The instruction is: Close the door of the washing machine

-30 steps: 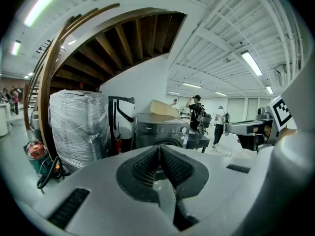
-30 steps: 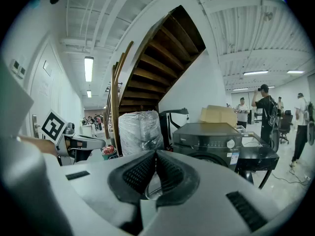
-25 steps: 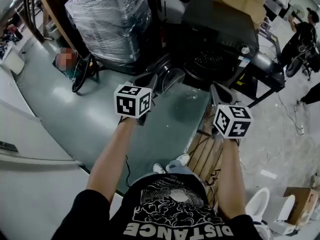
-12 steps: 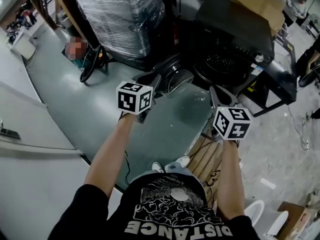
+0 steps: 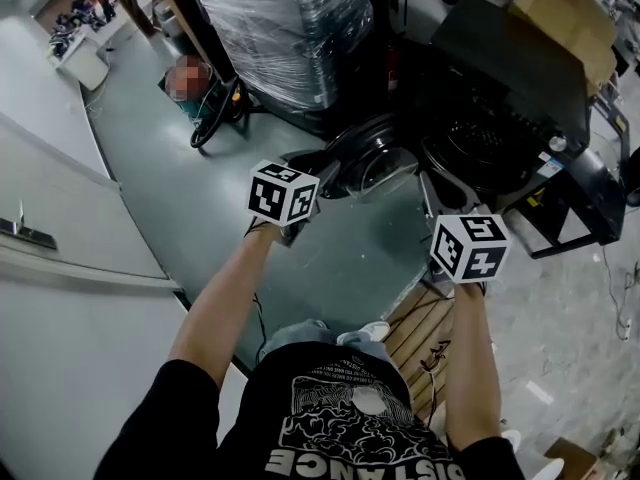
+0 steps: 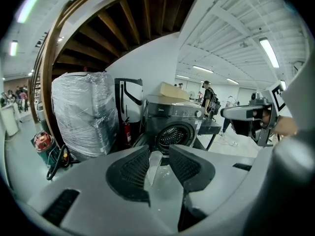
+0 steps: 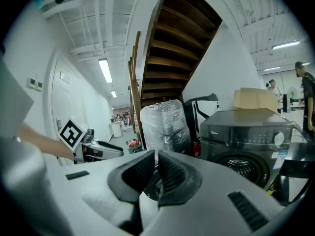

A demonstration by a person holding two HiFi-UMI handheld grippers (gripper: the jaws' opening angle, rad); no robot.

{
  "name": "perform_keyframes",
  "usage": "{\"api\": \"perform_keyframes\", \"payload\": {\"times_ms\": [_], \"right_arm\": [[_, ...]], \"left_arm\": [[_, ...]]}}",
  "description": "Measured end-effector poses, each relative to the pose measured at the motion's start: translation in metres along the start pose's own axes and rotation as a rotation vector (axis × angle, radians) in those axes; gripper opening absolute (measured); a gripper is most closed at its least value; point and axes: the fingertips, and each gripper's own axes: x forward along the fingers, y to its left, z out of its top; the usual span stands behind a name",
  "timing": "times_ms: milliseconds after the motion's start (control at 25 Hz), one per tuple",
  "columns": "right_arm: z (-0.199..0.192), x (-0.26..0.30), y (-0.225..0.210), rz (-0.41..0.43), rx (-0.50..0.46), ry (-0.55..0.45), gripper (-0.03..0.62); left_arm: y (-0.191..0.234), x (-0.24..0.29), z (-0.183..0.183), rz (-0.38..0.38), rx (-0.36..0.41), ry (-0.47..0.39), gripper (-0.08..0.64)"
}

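Note:
The dark grey washing machine (image 5: 510,78) stands at the upper right, its drum opening (image 5: 482,148) uncovered. Its round door (image 5: 365,156) hangs swung out to the left. My left gripper (image 5: 318,164) points at the door's rim from just in front; its jaws are opening. In the left gripper view, the left gripper (image 6: 158,151) shows the door's clear edge (image 6: 152,165) through its gap, with the pads off it. My right gripper (image 5: 432,183) hangs before the machine's front, shut and empty. The right gripper view has the right gripper (image 7: 156,154) in front of the machine (image 7: 246,132).
A plastic-wrapped load (image 5: 290,28) stands behind the door, with a red tool and black cables (image 5: 215,108) on the floor beside it. A cardboard box (image 5: 565,13) lies on the machine. A black frame (image 5: 590,208) is at right, wooden slats (image 5: 420,333) by my feet.
Both grippers have moved forward and down toward the machine, and the door now sits closer to the left gripper's tips. The view has shifted, with the machine lower in the picture.

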Motion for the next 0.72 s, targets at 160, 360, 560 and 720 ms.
{"api": "perform_keyframes", "payload": {"times_ms": [160, 360, 560, 720], "right_arm": [[-0.002, 0.018, 0.006, 0.036, -0.006, 0.014, 0.023], [-0.01, 0.049, 0.012, 0.034, -0.01, 0.053, 0.023], [-0.023, 0.082, 0.016, -0.006, 0.017, 0.09, 0.023], [-0.029, 0.113, 0.022, -0.028, 0.04, 0.112, 0.023]], "left_arm": [[0.019, 0.01, -0.01, -0.007, 0.031, 0.046, 0.15], [0.055, 0.03, -0.024, -0.045, 0.019, 0.088, 0.175], [0.085, 0.058, -0.05, -0.12, 0.022, 0.152, 0.19], [0.111, 0.077, -0.068, -0.174, 0.04, 0.182, 0.201]]}}
